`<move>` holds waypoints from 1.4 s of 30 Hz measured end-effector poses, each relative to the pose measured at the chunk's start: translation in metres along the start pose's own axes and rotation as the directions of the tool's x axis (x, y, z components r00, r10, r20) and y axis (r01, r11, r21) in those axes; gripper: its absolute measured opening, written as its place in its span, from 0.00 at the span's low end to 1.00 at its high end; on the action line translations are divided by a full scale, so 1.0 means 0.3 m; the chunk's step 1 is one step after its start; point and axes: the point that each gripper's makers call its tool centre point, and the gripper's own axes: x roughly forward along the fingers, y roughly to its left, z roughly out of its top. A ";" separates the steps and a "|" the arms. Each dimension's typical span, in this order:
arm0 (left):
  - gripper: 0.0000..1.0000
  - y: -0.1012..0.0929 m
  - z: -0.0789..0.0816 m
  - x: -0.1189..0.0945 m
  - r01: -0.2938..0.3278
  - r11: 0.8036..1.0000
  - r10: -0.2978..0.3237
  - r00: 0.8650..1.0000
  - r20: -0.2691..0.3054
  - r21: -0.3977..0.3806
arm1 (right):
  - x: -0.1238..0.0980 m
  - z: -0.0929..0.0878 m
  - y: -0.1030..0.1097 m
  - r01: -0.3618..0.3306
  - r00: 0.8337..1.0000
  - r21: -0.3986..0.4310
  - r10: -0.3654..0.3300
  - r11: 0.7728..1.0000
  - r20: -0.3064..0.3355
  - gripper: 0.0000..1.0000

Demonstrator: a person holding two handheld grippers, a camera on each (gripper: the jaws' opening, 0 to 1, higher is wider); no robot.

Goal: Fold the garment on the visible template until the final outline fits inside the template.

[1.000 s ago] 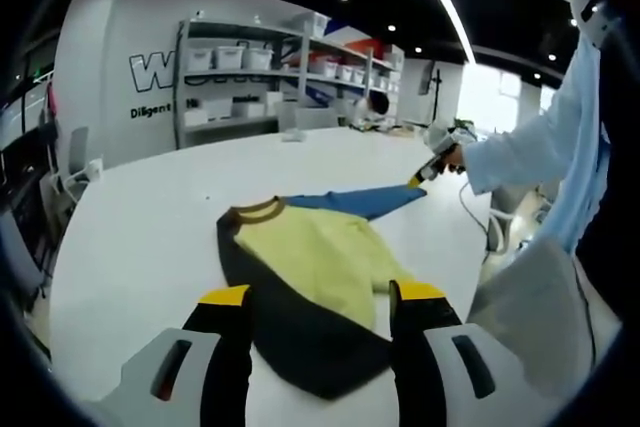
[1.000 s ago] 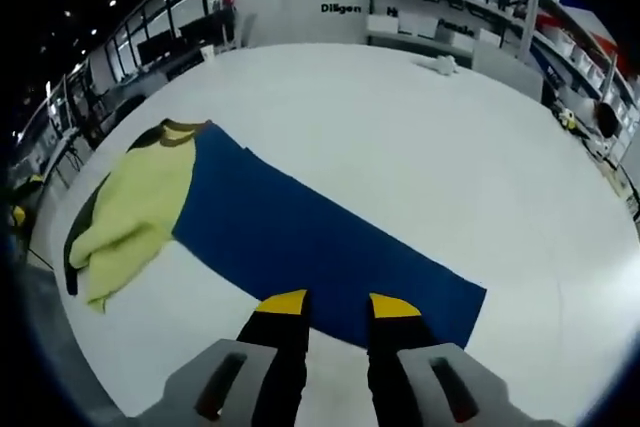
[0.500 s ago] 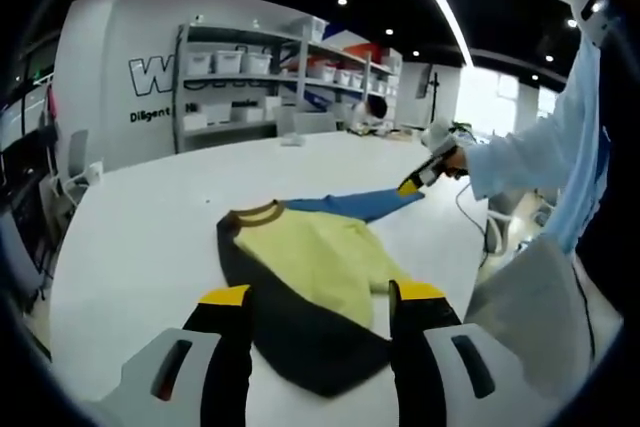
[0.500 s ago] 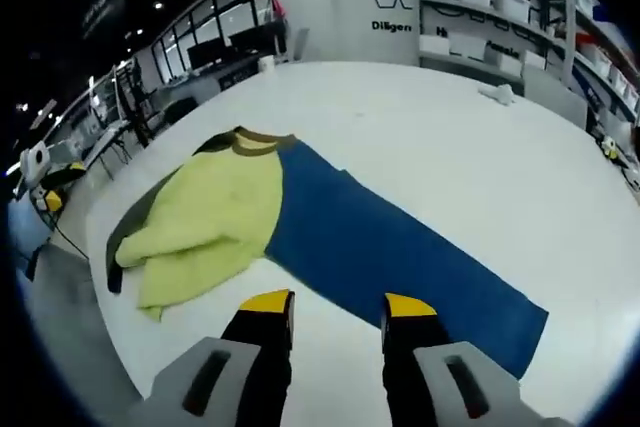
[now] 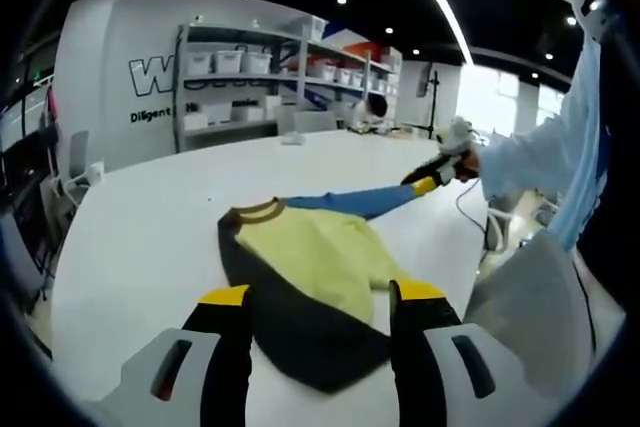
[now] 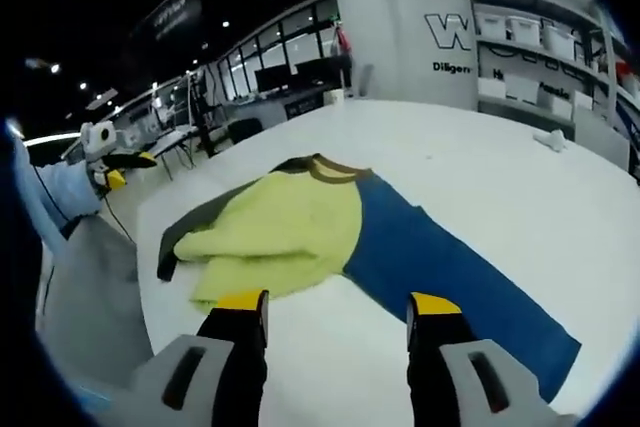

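One garment (image 5: 310,277) overlaps one blue template (image 6: 450,277); two hand-held grippers gape.

left hand-held gripper (image 5: 320,297) jaws spread wide, nothing between them, held low and level. right hand-held gripper (image 6: 338,305) jaws also wide apart, empty. right one (image 5: 428,179) seen from left view, held out by a hand (image 5: 462,159), light sleeve (image 5: 535,152).

The left tool (image 5: 320,292) has black jaws with yellow tips on a grey body; the person wears a light-blue sleeve (image 5: 530,162).
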 end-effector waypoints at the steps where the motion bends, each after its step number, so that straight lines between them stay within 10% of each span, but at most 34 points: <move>1: 0.53 0.000 -0.001 0.000 -0.001 1.000 0.001 1.000 -0.001 0.000 | -0.010 0.006 0.009 -0.008 1.000 0.003 0.008 1.000 0.014 0.58; 23: 0.52 -0.033 -0.040 -0.010 0.025 0.999 -0.023 0.999 -0.038 0.026 | -0.109 0.030 0.245 -0.147 0.980 -0.190 0.170 0.971 0.108 0.83; 42: 0.49 -0.145 -0.148 0.041 0.126 0.989 -0.114 0.984 -0.139 0.083 | -0.135 0.014 0.283 -0.176 0.972 -0.199 0.202 0.964 0.119 0.85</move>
